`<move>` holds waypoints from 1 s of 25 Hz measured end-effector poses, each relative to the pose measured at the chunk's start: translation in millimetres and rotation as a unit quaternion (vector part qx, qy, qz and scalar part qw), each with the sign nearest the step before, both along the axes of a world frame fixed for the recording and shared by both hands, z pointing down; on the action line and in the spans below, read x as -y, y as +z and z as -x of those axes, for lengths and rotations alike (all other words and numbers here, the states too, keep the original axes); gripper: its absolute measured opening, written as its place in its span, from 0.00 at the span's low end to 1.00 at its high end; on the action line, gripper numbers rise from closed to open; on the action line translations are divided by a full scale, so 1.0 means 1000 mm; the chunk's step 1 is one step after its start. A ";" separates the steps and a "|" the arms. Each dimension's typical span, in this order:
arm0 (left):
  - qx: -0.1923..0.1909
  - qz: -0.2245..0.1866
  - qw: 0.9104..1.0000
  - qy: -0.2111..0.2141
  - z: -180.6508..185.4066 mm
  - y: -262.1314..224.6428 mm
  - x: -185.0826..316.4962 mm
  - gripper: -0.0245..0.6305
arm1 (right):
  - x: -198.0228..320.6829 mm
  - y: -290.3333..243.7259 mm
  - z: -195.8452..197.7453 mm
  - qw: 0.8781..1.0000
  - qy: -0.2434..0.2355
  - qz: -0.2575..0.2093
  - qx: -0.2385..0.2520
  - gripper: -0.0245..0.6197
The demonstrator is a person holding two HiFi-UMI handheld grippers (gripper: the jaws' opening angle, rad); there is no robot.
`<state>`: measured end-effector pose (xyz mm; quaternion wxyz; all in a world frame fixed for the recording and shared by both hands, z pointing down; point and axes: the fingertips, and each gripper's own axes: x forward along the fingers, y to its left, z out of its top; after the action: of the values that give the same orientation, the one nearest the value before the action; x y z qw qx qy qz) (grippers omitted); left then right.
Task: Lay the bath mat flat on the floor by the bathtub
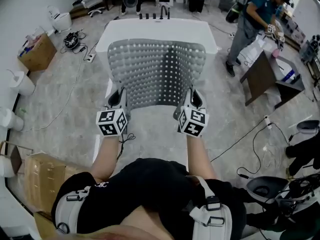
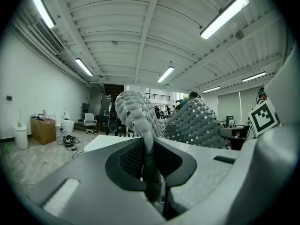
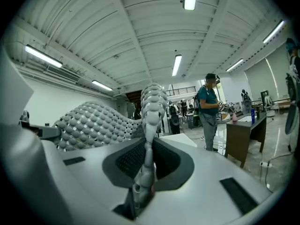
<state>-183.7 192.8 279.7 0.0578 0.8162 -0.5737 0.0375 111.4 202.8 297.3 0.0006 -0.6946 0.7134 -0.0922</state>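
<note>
A grey perforated bath mat [image 1: 156, 71] is held spread out in the air over the white bathtub [image 1: 156, 30], seen in the head view. My left gripper [image 1: 120, 100] is shut on the mat's near left corner, and the mat's edge [image 2: 140, 125] runs up from between its jaws. My right gripper [image 1: 192, 101] is shut on the near right corner, where the bumpy mat [image 3: 150, 111] stands pinched between the pads. The mat sags between the two grippers and hides much of the tub.
Marbled floor [image 1: 65, 119] lies left and right of the tub. A cardboard box [image 1: 37, 51] and white bins stand left. A person [image 1: 252, 19] works at a dark table [image 1: 265, 76] on the right. Cables [image 1: 250, 144] trail across the right floor.
</note>
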 end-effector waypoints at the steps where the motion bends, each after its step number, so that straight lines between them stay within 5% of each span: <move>1: -0.001 0.001 1.000 0.000 0.000 0.000 -0.001 0.10 | -0.001 0.000 0.000 1.000 0.002 0.001 0.001 0.10; 25: 0.013 0.036 0.999 -0.035 -0.065 0.034 0.010 0.10 | 0.028 0.042 -0.060 0.999 -0.027 0.045 -0.011 0.10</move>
<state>-118.9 183.0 314.2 0.0804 0.7926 -0.6007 0.0668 171.6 174.6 339.0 -0.0413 -0.6755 0.7269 -0.1164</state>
